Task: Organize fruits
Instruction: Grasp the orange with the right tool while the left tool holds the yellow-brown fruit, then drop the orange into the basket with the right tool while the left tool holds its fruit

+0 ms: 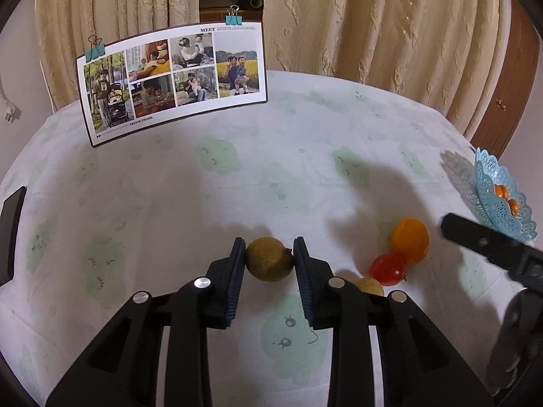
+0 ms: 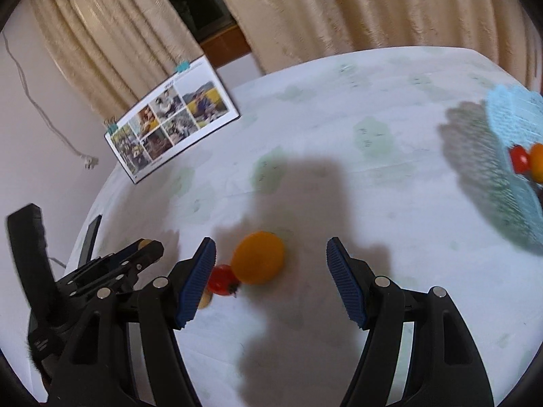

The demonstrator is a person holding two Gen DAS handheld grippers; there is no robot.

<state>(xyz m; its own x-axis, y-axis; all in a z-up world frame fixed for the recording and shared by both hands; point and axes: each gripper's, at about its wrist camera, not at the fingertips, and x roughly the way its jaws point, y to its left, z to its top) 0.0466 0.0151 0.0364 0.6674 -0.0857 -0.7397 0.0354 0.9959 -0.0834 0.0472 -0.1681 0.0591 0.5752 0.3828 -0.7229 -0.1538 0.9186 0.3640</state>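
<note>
Left tongs [image 1: 269, 257] pinch a brown round fruit [image 1: 269, 260] over the bench [image 1: 237, 183], just left of the orange fruit [image 1: 410, 240], which touches a red tomato [image 1: 388, 269]; right tongs [image 2: 271, 264] spread, empty, above that orange fruit, the blue basket [image 1: 502, 200] beyond it.

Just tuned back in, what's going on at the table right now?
A person with a gripper in each hand is sorting fruit. The left gripper is shut on a brownish round fruit. The right gripper is open above the tablecloth, near an orange fruit and a red tomato. The blue lace basket at the right already holds some fruit.
</note>
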